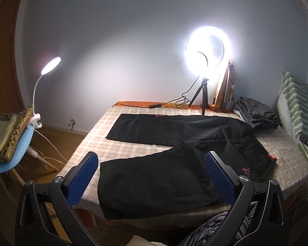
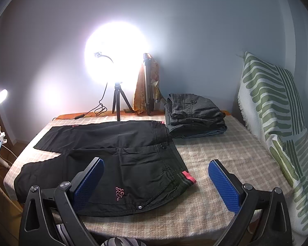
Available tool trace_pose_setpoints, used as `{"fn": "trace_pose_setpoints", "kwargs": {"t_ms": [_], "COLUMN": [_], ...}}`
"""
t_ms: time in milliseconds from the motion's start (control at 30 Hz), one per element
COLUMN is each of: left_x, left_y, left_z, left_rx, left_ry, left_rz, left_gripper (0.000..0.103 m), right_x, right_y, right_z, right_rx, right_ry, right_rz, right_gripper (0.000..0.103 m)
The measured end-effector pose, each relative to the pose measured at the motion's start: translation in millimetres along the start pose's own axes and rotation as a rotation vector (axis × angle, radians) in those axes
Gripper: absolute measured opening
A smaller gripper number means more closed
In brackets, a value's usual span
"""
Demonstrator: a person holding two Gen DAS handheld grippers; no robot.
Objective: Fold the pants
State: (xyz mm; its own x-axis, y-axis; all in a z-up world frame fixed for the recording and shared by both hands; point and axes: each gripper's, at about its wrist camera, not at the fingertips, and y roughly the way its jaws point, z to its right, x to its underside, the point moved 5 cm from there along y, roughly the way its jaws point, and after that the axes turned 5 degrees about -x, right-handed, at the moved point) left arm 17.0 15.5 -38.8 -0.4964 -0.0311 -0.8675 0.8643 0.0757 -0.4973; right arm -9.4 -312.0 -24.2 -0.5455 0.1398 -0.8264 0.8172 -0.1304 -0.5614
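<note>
a pair of black pants (image 1: pixel 174 153) lies spread flat on a bed covered with a checked beige blanket (image 2: pixel 215 153), the two legs splayed apart toward the left end of the bed and the waistband toward the right, where a red-and-grey trim (image 2: pixel 187 177) shows at the near corner. a small pink logo (image 2: pixel 119 193) sits on the near hip. the near leg's hem hangs slightly over the front edge of the bed in the left wrist view.

the left gripper (image 1: pixel 152 176) hovers above the near leg, its blue-padded jaws spread wide with nothing between them but the cloth below; whether the pads touch the fabric cannot be told. the right gripper (image 2: pixel 156 182) hovers over the waistband area, jaws likewise spread wide and empty, the left pad above the hip and the right pad above bare blanket.

behind the pants, a stack of folded dark clothes (image 2: pixel 195 114) rests near the wall, just beside the far waistband corner. a glaring ring light (image 1: pixel 208 47) stands on a small tripod (image 1: pixel 203 96) at the back of the bed, its cable trailing left. a green-and-white patterned cushion (image 2: pixel 277 110) leans at the right end. left of the bed stands a blue chair (image 1: pixel 8 143) with a clip-on lamp (image 1: pixel 50 65) and folded cloths on it.
</note>
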Motion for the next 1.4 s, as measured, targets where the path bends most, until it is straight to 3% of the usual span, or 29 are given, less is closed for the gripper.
{"fn": "trace_pose_setpoints", "kwargs": {"t_ms": [1067,1400], "left_x": [2,20], "left_y": [4,28], "left_z": [6,-7], "left_rx": [-0.001,-0.001], "left_ry": [0.013,0.022], "left_rz": [-0.011,-0.07], "left_gripper": [0.103,0.103], "right_x": [3,3], "right_y": [8,25], "right_z": [-5,-9], "right_rx": [-0.023,-0.076], "right_ry": [-0.013,-0.078], "right_rz": [-0.012,-0.054], "right_gripper": [0.102,0.102]}}
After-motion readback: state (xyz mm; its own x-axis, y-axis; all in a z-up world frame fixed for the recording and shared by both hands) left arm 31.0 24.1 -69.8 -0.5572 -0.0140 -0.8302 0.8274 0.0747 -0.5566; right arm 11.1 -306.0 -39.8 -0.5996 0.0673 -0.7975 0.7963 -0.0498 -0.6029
